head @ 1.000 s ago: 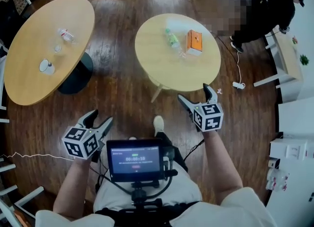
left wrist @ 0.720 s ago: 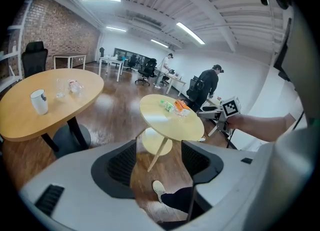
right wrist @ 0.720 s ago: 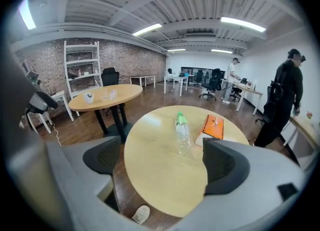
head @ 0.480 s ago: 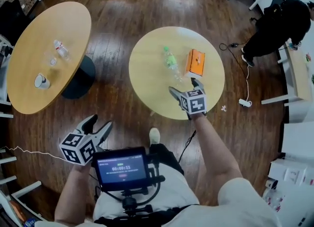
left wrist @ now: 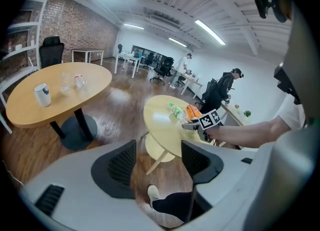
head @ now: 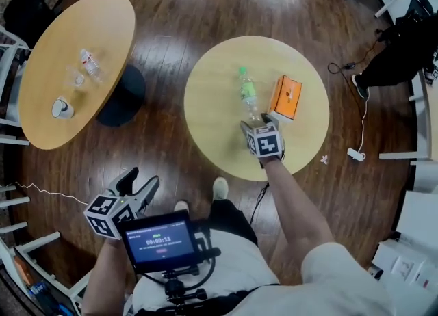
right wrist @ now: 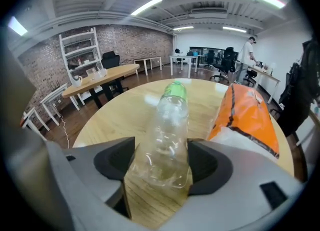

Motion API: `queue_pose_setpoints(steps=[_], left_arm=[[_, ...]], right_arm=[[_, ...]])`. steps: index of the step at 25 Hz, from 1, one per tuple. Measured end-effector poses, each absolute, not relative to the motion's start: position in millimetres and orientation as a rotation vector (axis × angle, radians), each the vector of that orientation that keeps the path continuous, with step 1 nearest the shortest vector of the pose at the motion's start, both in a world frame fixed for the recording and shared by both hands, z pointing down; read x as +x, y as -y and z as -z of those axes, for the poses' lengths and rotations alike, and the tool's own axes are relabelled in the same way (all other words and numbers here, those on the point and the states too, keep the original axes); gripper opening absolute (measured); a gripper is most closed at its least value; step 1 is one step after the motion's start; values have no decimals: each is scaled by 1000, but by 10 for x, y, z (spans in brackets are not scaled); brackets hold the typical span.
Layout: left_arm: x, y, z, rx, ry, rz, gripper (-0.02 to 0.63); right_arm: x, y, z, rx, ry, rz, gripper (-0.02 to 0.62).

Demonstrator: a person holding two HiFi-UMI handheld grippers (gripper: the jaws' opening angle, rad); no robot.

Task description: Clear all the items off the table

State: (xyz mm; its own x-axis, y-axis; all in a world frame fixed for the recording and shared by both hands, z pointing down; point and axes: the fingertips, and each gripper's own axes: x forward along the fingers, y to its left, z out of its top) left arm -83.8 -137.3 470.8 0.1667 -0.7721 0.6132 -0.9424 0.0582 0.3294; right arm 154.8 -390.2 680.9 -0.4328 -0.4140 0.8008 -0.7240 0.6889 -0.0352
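Right gripper (head: 253,123) – its jaws, having just been closing, are now pressing on the base end of a clear plastic bottle (right wrist: 170,130), one pad on each side of it. The bottle is lying on its side on the near round table (head: 212,102), its green cap pointing away from the gripper toward the table's far edge. The gripper is pointing steeply down onto the tabletop, with the person's right arm reaching out over the near rim.

An orange pack (head: 286,97) is lying just beside the bottle, on the gripper's right, close to the right jaw; whether it is touching the bottle cannot be told.

Left gripper (head: 140,178) – its jaws are standing apart with nothing between them. It is hanging low at the person's left side, over the wooden floor and well apart from both tables.

A second, larger table (head: 55,34) is standing to the left, carrying a white cup (head: 61,108), a small bottle (head: 90,63) and a clear glass (head: 75,76). A screen (head: 159,241) is glowing at the person's waist.
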Motion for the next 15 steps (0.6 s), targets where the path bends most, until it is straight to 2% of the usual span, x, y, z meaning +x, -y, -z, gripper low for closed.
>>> queue_pose_setpoints(steps=[10, 15], left_arm=[[-767, 1486, -4625, 1728, 1681, -286, 288], [-748, 1532, -4568, 1740, 1695, -275, 288]], right_arm=[[1536, 3907, -6420, 869, 2171, -458, 327], [1637, 3710, -6718, 757, 2040, -534, 334]])
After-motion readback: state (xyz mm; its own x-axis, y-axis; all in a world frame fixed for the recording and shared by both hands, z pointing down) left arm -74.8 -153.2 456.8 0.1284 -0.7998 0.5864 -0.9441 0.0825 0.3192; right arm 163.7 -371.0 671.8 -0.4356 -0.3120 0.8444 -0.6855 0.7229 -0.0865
